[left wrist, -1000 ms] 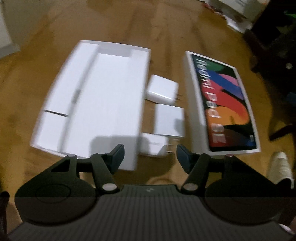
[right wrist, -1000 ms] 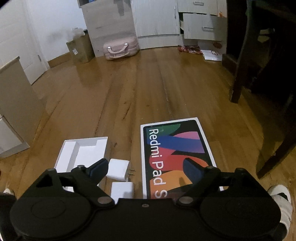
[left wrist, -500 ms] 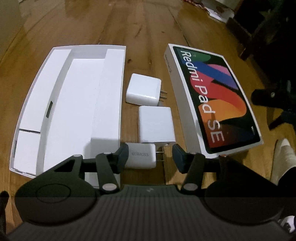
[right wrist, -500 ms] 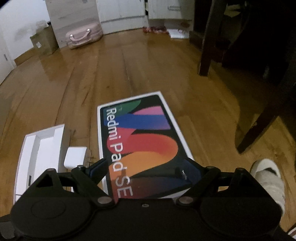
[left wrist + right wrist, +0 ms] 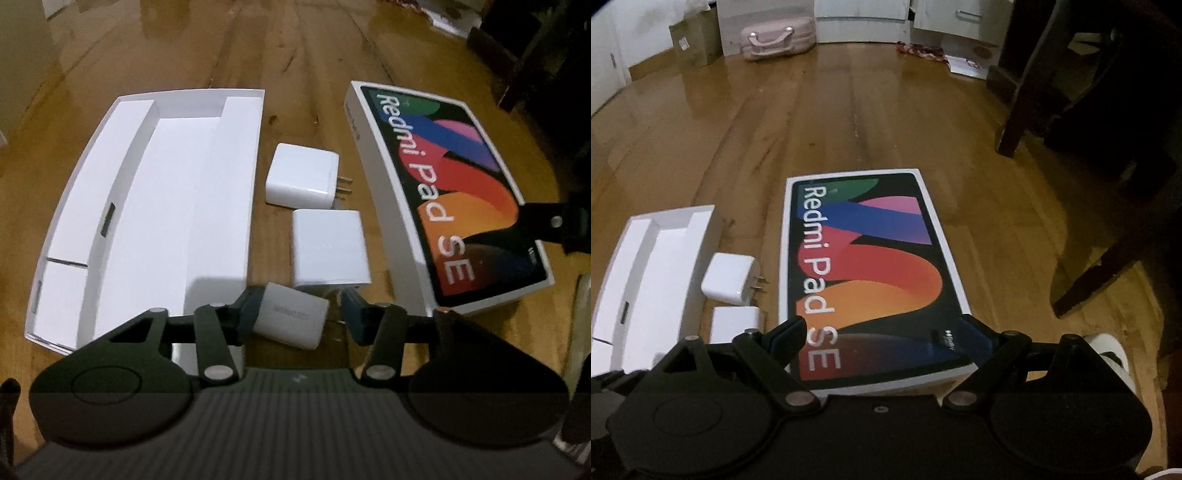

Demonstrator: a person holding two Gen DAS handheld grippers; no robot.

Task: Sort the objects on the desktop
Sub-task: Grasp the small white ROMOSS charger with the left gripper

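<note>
From my left camera, the near charger (image 5: 293, 320) sits tilted between the fingers of my left gripper (image 5: 300, 318); its jaws have just been closing, the left pad looks to touch the charger's end, but the plug side is blurred and the prongs half hidden, so I cannot tell whether the right pad presses yet; the grey lettering on it is too smeared to read. Behind it lie a middle charger (image 5: 330, 249) and a far charger (image 5: 301, 175) in a row, in the strip of floor (image 5: 295, 55) between the open white tray (image 5: 155, 206) and the tablet box (image 5: 448, 192); the tray's near corner is covered by my gripper body.

From my right camera, my right gripper (image 5: 882, 336) stands spread wide over the near end of the tablet box, pads outside its long edges, contact not clear; the box's near rim is cut off by the gripper. Beyond the box the floor lies open up to a dark table leg (image 5: 1019, 110); a pink case (image 5: 777, 37) stands far back.
</note>
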